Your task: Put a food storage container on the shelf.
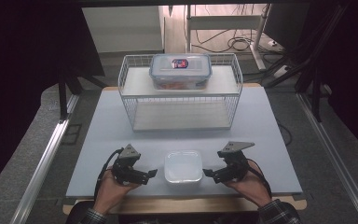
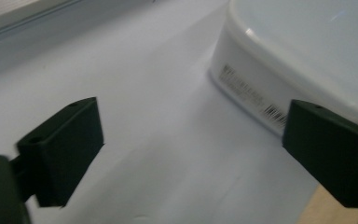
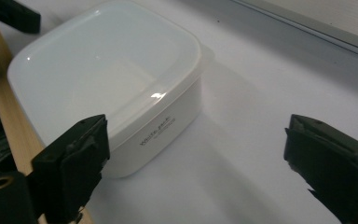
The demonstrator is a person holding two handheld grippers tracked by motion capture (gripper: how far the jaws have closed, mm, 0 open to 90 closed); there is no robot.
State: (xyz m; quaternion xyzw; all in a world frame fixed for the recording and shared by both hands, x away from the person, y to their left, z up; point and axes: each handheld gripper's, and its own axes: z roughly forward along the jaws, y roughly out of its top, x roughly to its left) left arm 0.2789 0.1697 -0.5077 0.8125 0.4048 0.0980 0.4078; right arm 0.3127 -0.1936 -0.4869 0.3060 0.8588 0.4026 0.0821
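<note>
While the person's hands rested at the near edge of the pale table (image 1: 98, 140), the wire rack (image 1: 130, 100) at its far side was the biggest thing on it, carrying on its upper shelf a clear lidded box (image 1: 180, 71) with blue clips and a red and blue label; something orange-red showed through its wall, though I could not tell what. Nearer, between the two grippers, sat the white tub (image 1: 183, 166) with its lid on, close to the table's wooden lip; its contents were hidden by the cloudy plastic. The left gripper (image 1: 152, 173) pointed at the tub from one side with its jaws spread wide and nothing between them, the tub just beside one jaw. The right gripper (image 1: 208, 172) faced it from the other side, jaws likewise gaping and bare. To my eye the risk was plain: a one-sided nudge could skid the smooth tub across the table, or off that near lip, or pop its lid.
</note>
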